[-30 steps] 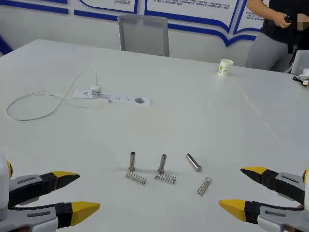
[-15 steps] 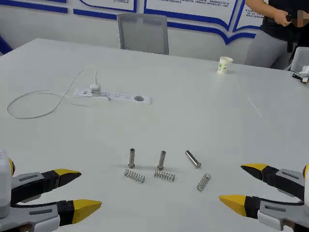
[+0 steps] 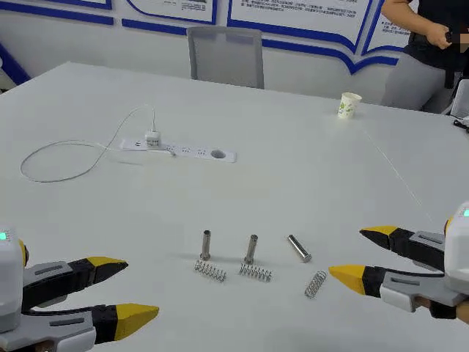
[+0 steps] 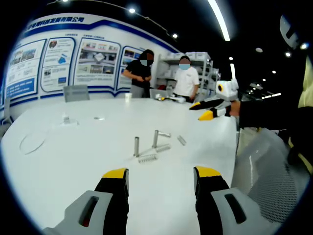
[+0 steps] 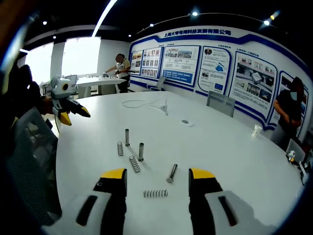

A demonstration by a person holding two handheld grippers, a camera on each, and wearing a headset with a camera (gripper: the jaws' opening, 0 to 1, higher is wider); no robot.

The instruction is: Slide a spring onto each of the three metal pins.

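Two metal pins stand upright on the white table (image 3: 293, 169): the left pin (image 3: 206, 245) and the middle pin (image 3: 252, 249). A third pin (image 3: 298, 248) lies on its side to their right. One spring (image 3: 209, 270) lies in front of the left pin, another spring (image 3: 255, 273) in front of the middle pin, and a third spring (image 3: 316, 284) rests near the lying pin. My left gripper (image 3: 121, 290) is open at the lower left, well short of the parts. My right gripper (image 3: 364, 254) is open, its tips close to the third spring (image 5: 155, 193).
A white power strip (image 3: 183, 150) with a plug and looped cable (image 3: 62, 158) lies at the mid left. A paper cup (image 3: 349, 105) stands at the far right, a grey chair (image 3: 226, 56) beyond the table. People stand in the background.
My right gripper has moved left and up, closer to the right spring. The head camera has shifted a little; the pins and springs have not moved. The left gripper stays about where it was.
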